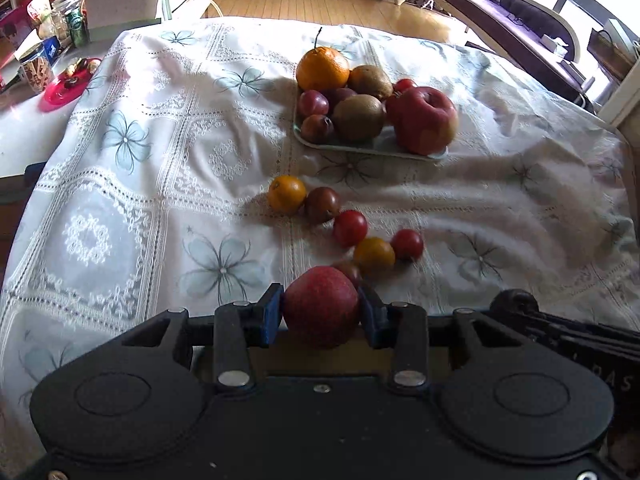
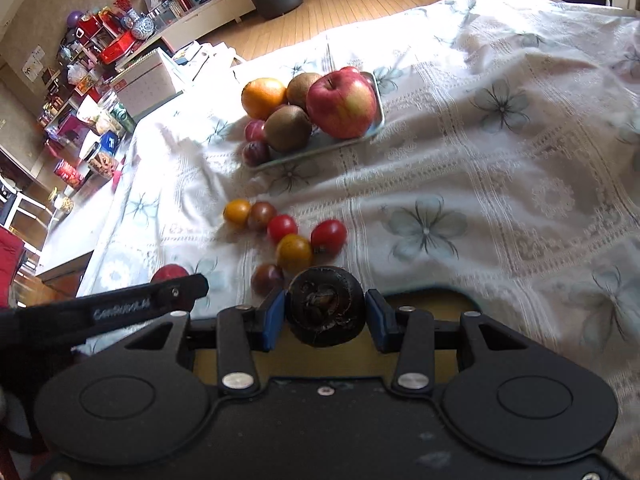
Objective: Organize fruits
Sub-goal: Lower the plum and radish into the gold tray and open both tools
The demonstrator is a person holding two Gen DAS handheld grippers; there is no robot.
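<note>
Bottom centre, left claw (image 1: 322,312) grips red apple (image 1: 321,306), right claw (image 2: 325,312) grips dark fruit (image 2: 325,306); best lowered gently onto tray (image 1: 384,148), avoiding pile.

Both tools (image 1: 321,312) (image 2: 326,312) clamped, level

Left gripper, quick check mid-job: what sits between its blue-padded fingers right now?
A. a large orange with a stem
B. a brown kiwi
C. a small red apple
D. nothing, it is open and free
C: in the left wrist view the left gripper has its blue-padded fingers pressed against both sides of a small red apple, while the kiwis and the orange lie on the pale green tray.
</note>
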